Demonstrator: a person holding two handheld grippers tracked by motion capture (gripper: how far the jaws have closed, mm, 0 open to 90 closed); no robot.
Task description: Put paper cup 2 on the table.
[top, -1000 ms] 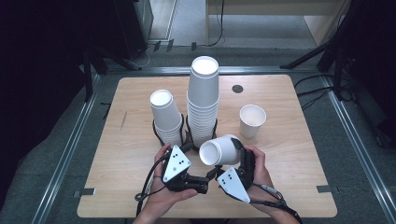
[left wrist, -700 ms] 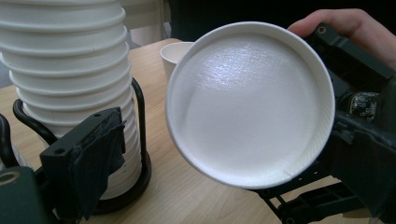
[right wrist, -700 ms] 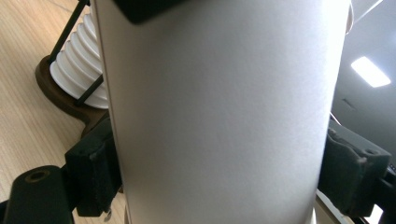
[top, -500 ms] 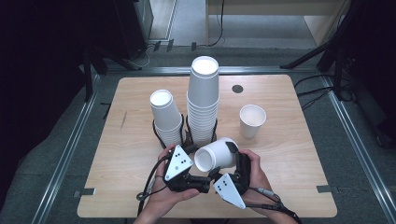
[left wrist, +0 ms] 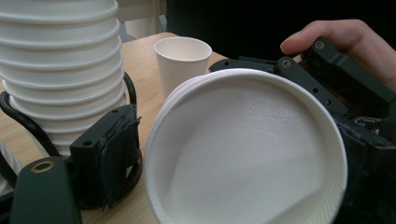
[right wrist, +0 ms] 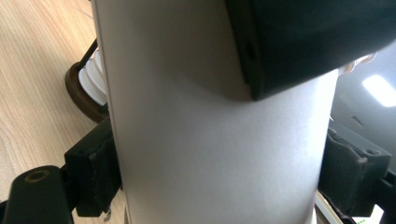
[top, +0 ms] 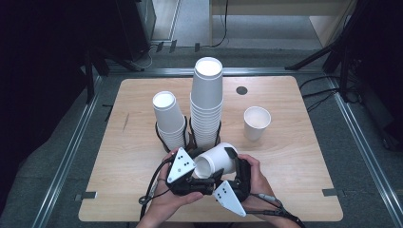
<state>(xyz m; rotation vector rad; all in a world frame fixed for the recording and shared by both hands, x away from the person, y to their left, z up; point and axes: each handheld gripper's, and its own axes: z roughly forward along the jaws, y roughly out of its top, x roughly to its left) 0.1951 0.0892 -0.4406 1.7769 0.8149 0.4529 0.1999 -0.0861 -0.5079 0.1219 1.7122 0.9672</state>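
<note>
Near edge of the tabletop (top: pixel 294 190), centre: both hands hold one white cup (top: pixel 216 160) on its side, mouth facing left, lifted off the wood. Right gripper (top: pixel 227 159) is clenched on the cup wall; right gripper view shows its pads (right wrist: pixel 100 172) pressed against both sides of the wall. Left gripper (top: pixel 197 167) sits at the cup's open mouth. Its fingers have just been closing, with the rim between them. In the left gripper view one finger (left wrist: pixel 109 156) stands just left of the rim, apart from it; the other is hidden behind the cup. No pinch seen there, so not gripping yet.

Behind the cup, mid-table: tall stack (top: pixel 207 102) of upside-down cups, and a short stack (top: pixel 169 119) just left of it. Each stands in a black wire ring. A single upright cup (top: pixel 256 122) stands to the right, well apart from the stacks. Small dark disc (top: pixel 242 90) lies near the far edge.

Surface is light wood with rounded corners and a faint scuff (top: pixel 126 122) on the left side. It sits on grey floor (top: pixel 375 156) between metal rails (top: pixel 71 152). Cables (top: pixel 323 92) run along the far right. The room is dark on both sides, with a pale wooden unit (top: pixel 285 7) at the far end.
</note>
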